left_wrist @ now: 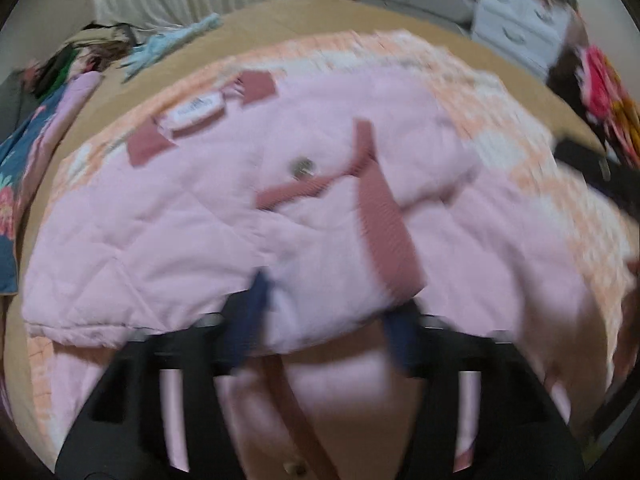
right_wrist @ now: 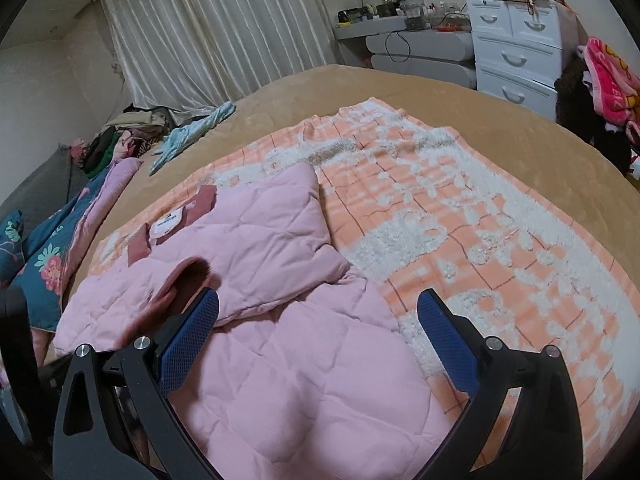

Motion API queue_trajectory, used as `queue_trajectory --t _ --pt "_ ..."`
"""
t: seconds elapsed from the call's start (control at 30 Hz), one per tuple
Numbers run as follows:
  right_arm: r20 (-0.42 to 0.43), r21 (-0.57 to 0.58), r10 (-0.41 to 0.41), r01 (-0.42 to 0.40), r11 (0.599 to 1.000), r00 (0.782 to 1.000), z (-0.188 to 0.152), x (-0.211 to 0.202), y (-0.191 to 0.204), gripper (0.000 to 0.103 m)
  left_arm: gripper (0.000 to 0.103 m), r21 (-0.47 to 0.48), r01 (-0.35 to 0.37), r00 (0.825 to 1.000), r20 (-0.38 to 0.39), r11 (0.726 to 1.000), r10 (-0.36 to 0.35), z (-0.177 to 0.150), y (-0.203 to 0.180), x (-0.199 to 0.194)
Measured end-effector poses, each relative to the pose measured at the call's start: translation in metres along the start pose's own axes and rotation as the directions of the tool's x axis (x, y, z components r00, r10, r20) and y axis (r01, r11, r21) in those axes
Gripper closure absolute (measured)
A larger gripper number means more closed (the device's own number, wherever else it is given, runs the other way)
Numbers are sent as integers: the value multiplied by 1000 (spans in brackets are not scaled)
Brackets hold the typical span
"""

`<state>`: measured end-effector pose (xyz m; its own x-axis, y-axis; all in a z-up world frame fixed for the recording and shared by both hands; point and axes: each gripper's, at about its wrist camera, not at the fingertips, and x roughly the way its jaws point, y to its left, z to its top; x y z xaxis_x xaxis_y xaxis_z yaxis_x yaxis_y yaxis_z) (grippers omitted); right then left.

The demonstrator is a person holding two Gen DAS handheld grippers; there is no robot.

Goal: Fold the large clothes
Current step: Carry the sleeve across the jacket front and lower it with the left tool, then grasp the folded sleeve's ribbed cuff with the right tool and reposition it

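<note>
A pink quilted jacket point(right_wrist: 280, 272) with dark pink trim lies partly folded on an orange-and-white blanket point(right_wrist: 460, 208) on the bed. In the blurred left wrist view the jacket point(left_wrist: 200, 208) fills the frame, and my left gripper point(left_wrist: 328, 312) has its blue fingers apart with pink fabric bunched between and over them; whether they pinch it is unclear. My right gripper point(right_wrist: 320, 340) is open and empty, hovering just above the jacket's lower right part. A dark pink cuff point(right_wrist: 180, 280) curls up next to its left finger.
The bed has a tan cover point(right_wrist: 400, 84). A pile of clothes point(right_wrist: 132, 132) and a teal garment point(right_wrist: 192, 128) lie at the far left, with floral bedding point(right_wrist: 44, 256) along the left edge. White drawers point(right_wrist: 516, 52) and a cluttered desk stand behind the bed.
</note>
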<state>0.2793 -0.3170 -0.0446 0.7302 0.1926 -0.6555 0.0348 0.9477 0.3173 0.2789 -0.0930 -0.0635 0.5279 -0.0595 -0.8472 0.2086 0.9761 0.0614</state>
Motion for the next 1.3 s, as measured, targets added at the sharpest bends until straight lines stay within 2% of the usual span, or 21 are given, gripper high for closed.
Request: queue_trajectory --t 0.03,0.07,0.13,0.23,0.37,0.53,0.67,0.8,0.93,1.03,1.13,1.2,1.23,1.27,1.3 --pt "-2 2 1 -1 1000 1000 0 1 0 4 14 12 -6 1000 -6 1000 7 -5 -3 0" --pt "-4 5 2 -2 1000 1000 0 2 0 4 14 38 -27 1000 -5 999 28 -15 -7 -1" --pt "-8 6 11 -11 1000 1000 -1 1 1 4 14 48 -2 1000 -10 999 2 -24 -9 -4" --pt "-23 -3 29 -29 1000 999 -2 3 7 4 11 -10 59 998 -30 998 -60 -36 6 -14" --pt "-58 -10 76 -77 997 995 -7 5 23 4 9 -106 53 998 19 993 -52 -37 47 -40" --pt "-117 -42 154 -160 986 981 -18 11 57 4 9 -233 -37 996 74 972 56 -33 111 -69" --pt "-202 -50 216 -230 972 955 -33 26 90 4 9 -319 -88 989 83 944 120 -34 151 -79" --pt "-275 -65 219 -245 967 936 -48 48 117 4 9 -379 -125 980 97 917 174 -39 183 -91" --pt "-313 3 251 -263 965 916 -56 67 126 4 9 -435 -139 973 105 890 204 -48 210 -100" --pt "-305 46 241 -238 970 921 -62 73 124 5 9 -479 -141 971 104 867 216 -56 229 -102" --pt "-283 37 219 -218 975 934 -66 72 122 30 9 -532 -141 969 100 835 227 -67 249 -104" --pt "-280 38 257 -257 966 925 -67 73 122 56 9 -579 -139 968 92 804 234 -76 263 -105" --pt "-276 26 264 -268 963 924 -68 71 123 62 9 -598 -135 968 90 790 234 -80 268 -105" --pt "-272 9 276 -284 959 922 -69 69 126 77 9 -609 -130 969 89 782 231 -83 271 -106" --pt "-262 -17 283 -297 955 923 -68 65 131 83 9 -620 -124 970 90 775 227 -86 275 -106"
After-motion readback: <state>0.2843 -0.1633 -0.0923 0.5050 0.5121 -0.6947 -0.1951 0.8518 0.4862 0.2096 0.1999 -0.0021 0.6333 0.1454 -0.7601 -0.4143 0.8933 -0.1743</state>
